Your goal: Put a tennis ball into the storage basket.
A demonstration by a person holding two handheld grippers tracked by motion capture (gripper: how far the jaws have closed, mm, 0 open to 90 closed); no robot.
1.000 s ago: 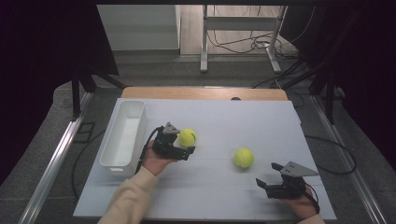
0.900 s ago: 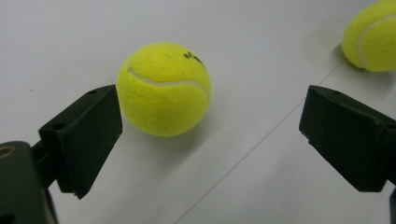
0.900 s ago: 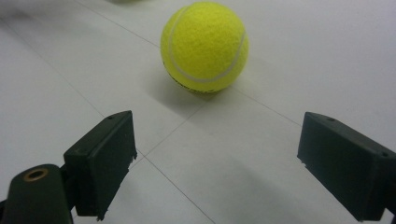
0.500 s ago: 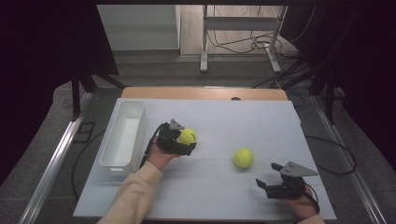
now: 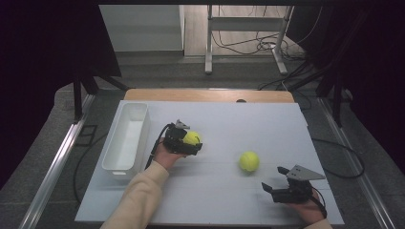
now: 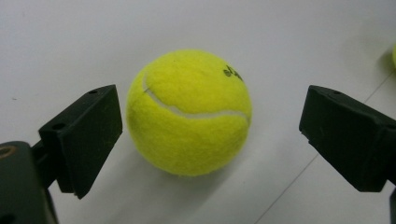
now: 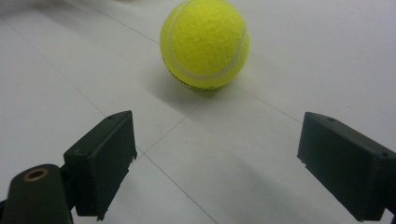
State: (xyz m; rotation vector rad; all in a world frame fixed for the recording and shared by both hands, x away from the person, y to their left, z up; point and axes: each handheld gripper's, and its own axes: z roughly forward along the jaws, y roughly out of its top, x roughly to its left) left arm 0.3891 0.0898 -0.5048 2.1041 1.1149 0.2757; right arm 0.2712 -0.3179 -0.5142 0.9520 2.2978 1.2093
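Observation:
Two yellow tennis balls lie on the white table (image 5: 224, 205). My left gripper (image 5: 190, 144) is left of centre, open, with one ball (image 5: 192, 138) between its jaws. In the left gripper view that ball (image 6: 189, 112) rests on the table, close to one jaw and well apart from the other, with the left gripper (image 6: 210, 137) not touching it. The second ball (image 5: 249, 161) lies right of centre. My right gripper (image 5: 269, 189) is open near the front right edge, a short way behind that ball (image 7: 204, 44). Nothing lies between the right gripper (image 7: 215, 161) jaws.
A long white bin (image 5: 125, 143) stands along the table's left side, just left of the hand with the left gripper. The table's front edge runs close below the right hand. Dark floor, metal rails and cables surround the table.
The left gripper has edged a little to the right, so the ball now sits deeper between its jaws. The balls and the right gripper have not moved.

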